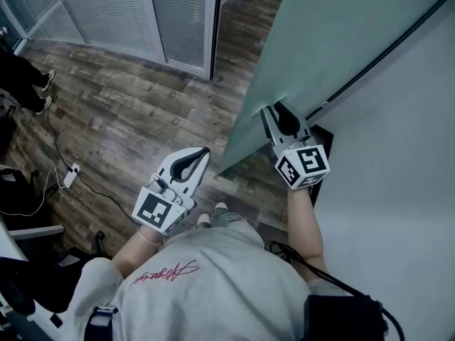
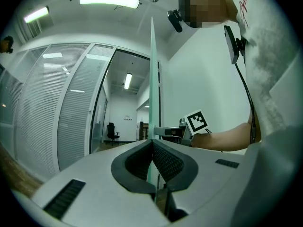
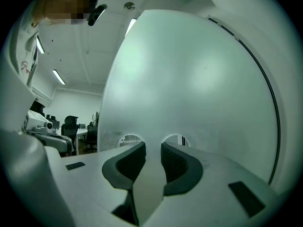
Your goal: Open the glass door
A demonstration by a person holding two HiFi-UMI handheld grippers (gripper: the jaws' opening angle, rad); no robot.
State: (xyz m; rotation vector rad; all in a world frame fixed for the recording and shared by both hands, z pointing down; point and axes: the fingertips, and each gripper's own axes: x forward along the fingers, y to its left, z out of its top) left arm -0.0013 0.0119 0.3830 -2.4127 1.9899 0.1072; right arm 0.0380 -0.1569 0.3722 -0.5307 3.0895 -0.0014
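Observation:
The frosted glass door (image 1: 334, 41) stands swung partly open at the upper right, its lower corner close to my feet. My right gripper (image 1: 284, 112) is up against the door face, and its jaws are closed on the pale door handle (image 3: 149, 183), which fills the gap between the pads. From the left gripper view the handle (image 2: 165, 130) shows as a metal bar jutting out beside the door's edge (image 2: 151, 79). My left gripper (image 1: 202, 153) hangs left of the door's edge, apart from it, its tips touching and nothing between them.
A white wall (image 1: 405, 155) runs along the right, close to the door. Glass partitions with blinds (image 1: 142, 13) stand across the wood floor (image 1: 142, 112). A power strip with cables (image 1: 71, 176) lies at the left, near another person's shoes (image 1: 44, 91).

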